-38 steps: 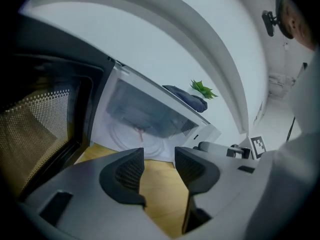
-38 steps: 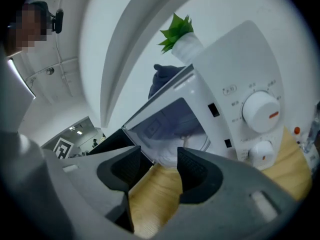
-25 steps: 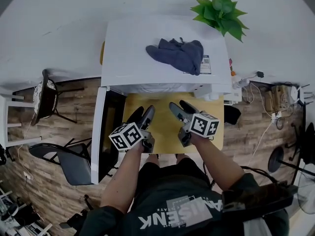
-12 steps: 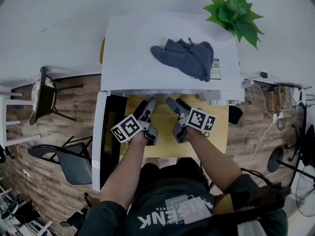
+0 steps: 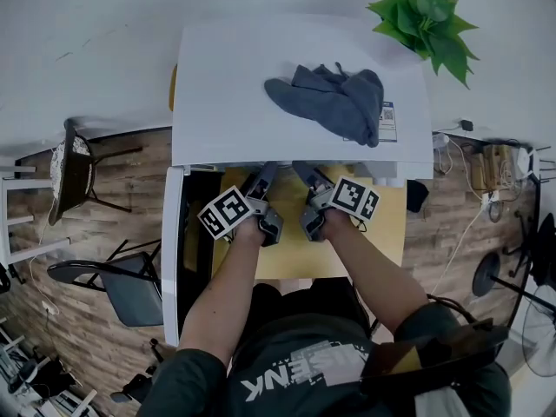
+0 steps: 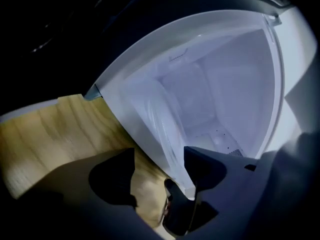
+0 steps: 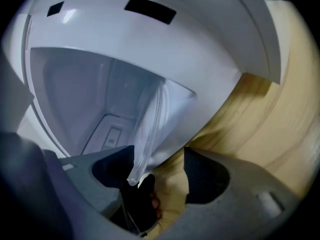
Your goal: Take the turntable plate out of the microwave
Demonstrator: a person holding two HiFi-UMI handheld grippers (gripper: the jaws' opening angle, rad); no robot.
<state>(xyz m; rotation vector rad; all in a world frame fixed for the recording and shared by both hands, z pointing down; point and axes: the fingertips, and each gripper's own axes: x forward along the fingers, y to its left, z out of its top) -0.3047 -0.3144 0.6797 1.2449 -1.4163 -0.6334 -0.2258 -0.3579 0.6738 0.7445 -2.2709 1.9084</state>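
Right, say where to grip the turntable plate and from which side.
Probably the near rim of the turntable plate, coming in through the open front of the microwave: it is a thin glass disc low in the cavity, walled in elsewhere.

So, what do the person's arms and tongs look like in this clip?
The left tongs and right tongs are dark grey with broad, blunt jaws. Each carries a white cube printed with black square markers. The person wears a dark short-sleeved T-shirt with white lettering, and the forearms are bare. No cables show.
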